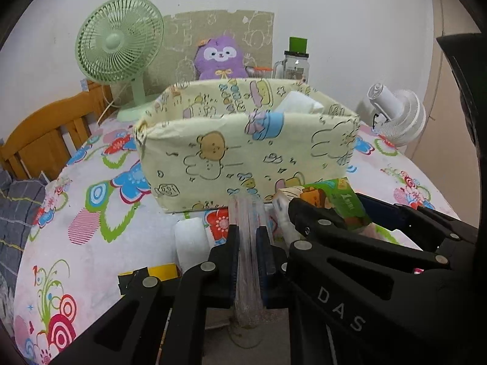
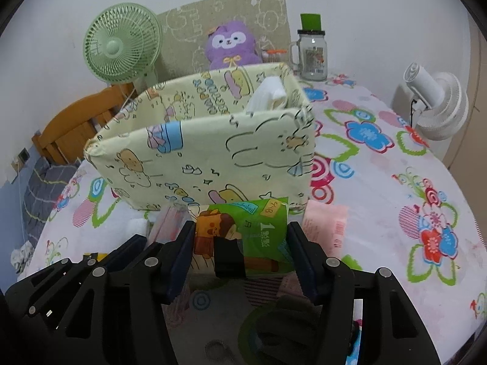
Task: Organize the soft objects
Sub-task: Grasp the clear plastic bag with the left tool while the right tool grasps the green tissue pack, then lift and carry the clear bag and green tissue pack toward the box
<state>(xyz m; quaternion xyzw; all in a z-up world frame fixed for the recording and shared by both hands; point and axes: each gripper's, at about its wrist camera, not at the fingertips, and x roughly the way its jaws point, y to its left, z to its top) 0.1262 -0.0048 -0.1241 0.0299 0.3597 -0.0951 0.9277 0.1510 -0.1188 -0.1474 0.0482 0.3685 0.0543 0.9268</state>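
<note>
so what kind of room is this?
Likely a bedroom: a wooden headboard and grey checked bedding sit beside the table, a purple plush toy at the wall, a green desk fan nearby.

Each fisheye camera sits just behind its own gripper and looks forward and downward along the fingers over the flower-printed bedsheet [image 1: 91, 243]. Both views face the pale yellow cartoon-printed fabric box [image 1: 243, 152] [image 2: 207, 158], close ahead of the fingertips. The left view catches the right gripper [image 1: 328, 213] at its right edge. Both share the mint-green desk fan [image 1: 118, 45] [image 2: 121, 42] and purple plush toy [image 1: 219, 57] [image 2: 231, 45] beyond the box.
</note>
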